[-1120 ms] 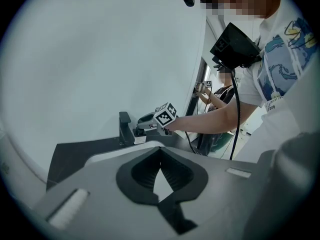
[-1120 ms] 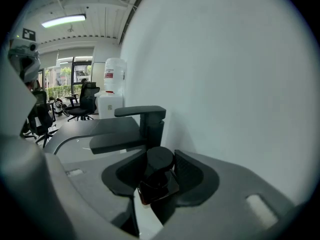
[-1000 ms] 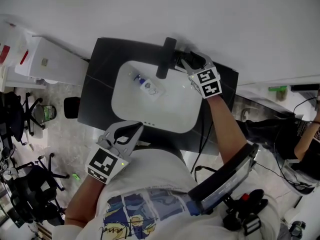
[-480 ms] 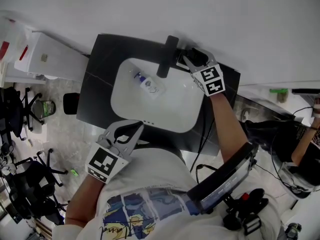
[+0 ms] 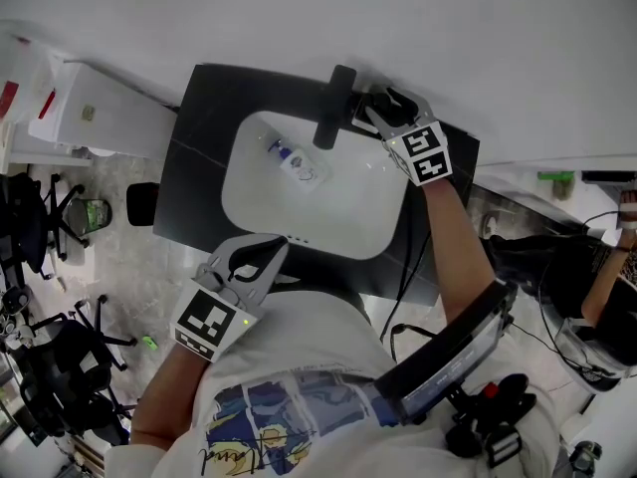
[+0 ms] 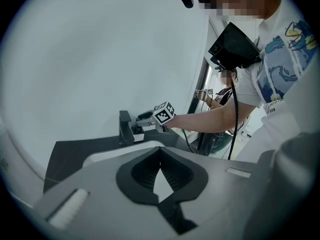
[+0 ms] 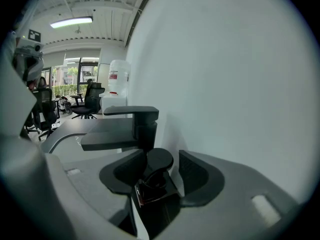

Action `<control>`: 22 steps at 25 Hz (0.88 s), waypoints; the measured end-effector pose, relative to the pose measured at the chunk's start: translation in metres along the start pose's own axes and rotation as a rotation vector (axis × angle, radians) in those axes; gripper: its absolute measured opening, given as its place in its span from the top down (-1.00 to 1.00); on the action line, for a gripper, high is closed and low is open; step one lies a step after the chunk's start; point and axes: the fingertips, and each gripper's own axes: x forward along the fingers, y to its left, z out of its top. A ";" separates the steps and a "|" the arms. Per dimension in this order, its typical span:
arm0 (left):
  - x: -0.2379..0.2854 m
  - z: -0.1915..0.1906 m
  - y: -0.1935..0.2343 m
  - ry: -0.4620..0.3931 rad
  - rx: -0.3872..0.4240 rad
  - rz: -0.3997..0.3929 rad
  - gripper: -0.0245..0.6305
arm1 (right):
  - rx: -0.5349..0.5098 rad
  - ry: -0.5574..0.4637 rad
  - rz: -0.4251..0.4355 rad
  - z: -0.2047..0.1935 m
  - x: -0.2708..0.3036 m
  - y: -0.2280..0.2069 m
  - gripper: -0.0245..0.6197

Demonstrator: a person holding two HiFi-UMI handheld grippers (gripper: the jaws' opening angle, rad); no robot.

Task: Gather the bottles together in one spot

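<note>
Right gripper [image 5: 376, 108]: fingers just opening, loose around dark bottle [image 7: 156, 181] standing beside faucet [image 5: 328, 118] base. Clear bottle [image 5: 296, 167]: lying in sink [image 5: 254, 212], under faucet spout. Left gripper [image 5: 277, 250]: fingers closed, empty. Handling: withdraw straight back, avoid tipping dark bottle.

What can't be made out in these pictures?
Dark bottle: head view, covered by the right gripper, whose jaws have just been opening around it.
Its lower part: right gripper view, behind the gripper's body.
Clear bottle in sink: label too small, head view.
</note>
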 end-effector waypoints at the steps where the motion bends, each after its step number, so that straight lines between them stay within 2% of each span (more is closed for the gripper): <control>1: 0.000 0.000 -0.001 -0.001 0.002 -0.003 0.92 | -0.003 0.000 -0.005 0.001 -0.002 -0.001 0.25; 8: -0.006 0.001 -0.005 -0.010 0.019 -0.032 0.92 | 0.014 -0.035 -0.058 0.013 -0.030 0.001 0.25; 14: -0.011 -0.005 -0.007 -0.010 0.030 -0.052 0.92 | 0.024 -0.026 -0.080 0.009 -0.057 0.019 0.25; 18: -0.020 -0.007 -0.008 -0.008 0.041 -0.066 0.92 | 0.049 0.000 -0.068 0.001 -0.069 0.046 0.25; 22: -0.030 -0.012 -0.006 -0.020 0.039 -0.065 0.92 | 0.099 0.029 -0.015 -0.012 -0.069 0.087 0.25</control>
